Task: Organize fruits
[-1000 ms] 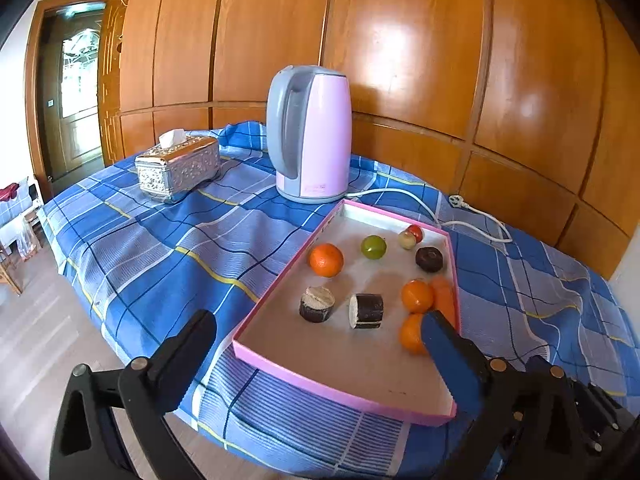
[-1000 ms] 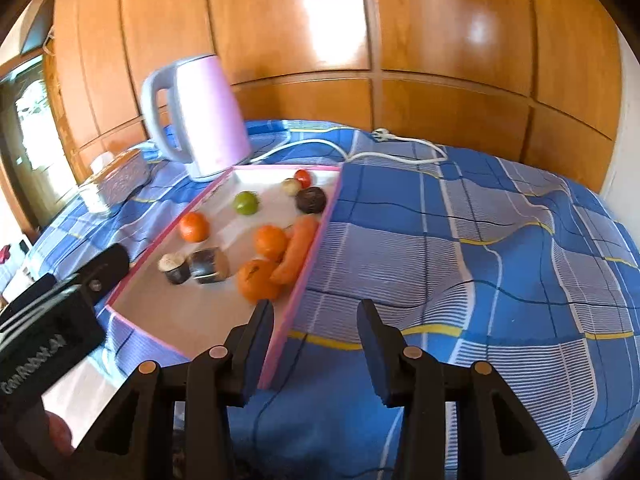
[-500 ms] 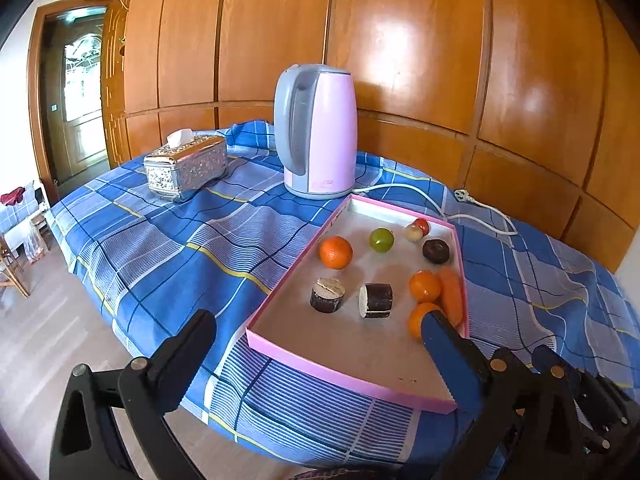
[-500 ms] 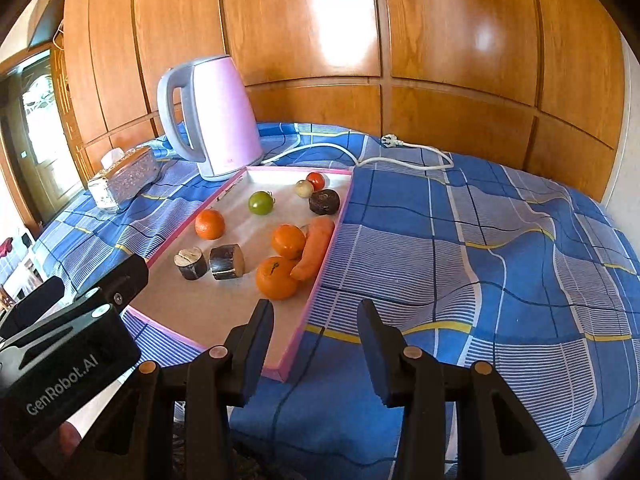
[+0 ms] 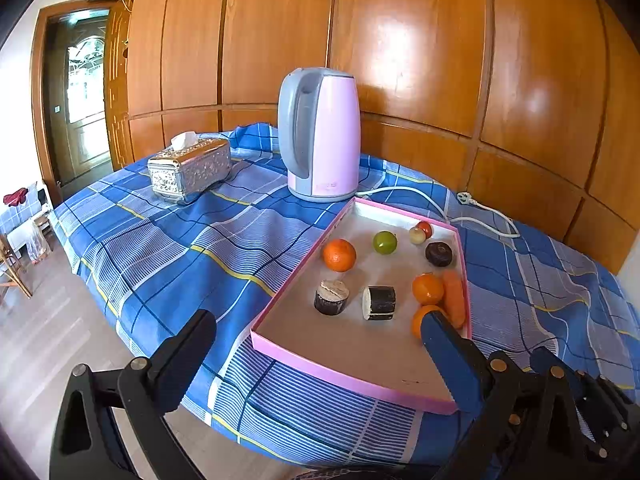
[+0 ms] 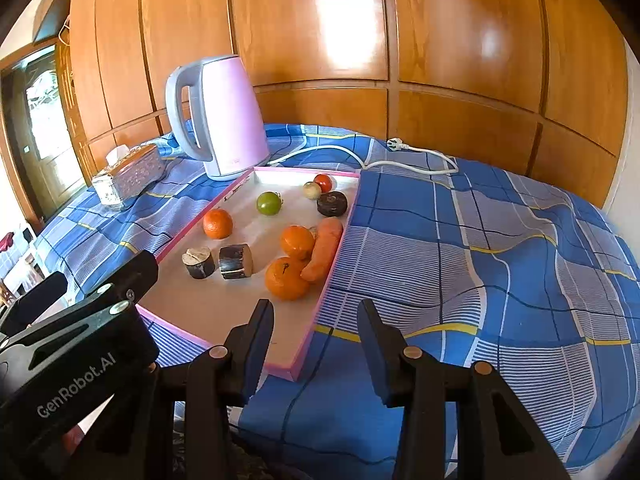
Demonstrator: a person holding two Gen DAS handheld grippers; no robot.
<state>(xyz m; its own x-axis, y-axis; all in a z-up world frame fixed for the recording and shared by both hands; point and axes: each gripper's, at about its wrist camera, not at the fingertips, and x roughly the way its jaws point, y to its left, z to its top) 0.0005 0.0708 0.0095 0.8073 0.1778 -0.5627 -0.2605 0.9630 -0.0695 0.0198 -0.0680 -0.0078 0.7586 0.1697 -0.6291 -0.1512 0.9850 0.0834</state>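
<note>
From the left wrist, our own black right finger covers part of the nearest orange tangerine and the shallow pink-rimmed tray's near corner. We cannot identify the small pale round fruit.

Right claw parted, empty, above pink tray near corner; oranges inside.

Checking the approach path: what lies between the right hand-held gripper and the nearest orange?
Only bare tray floor. In the right wrist view, the right hand-held gripper hovers open over the pink tray's near corner, and nothing sits before the nearest orange.
</note>
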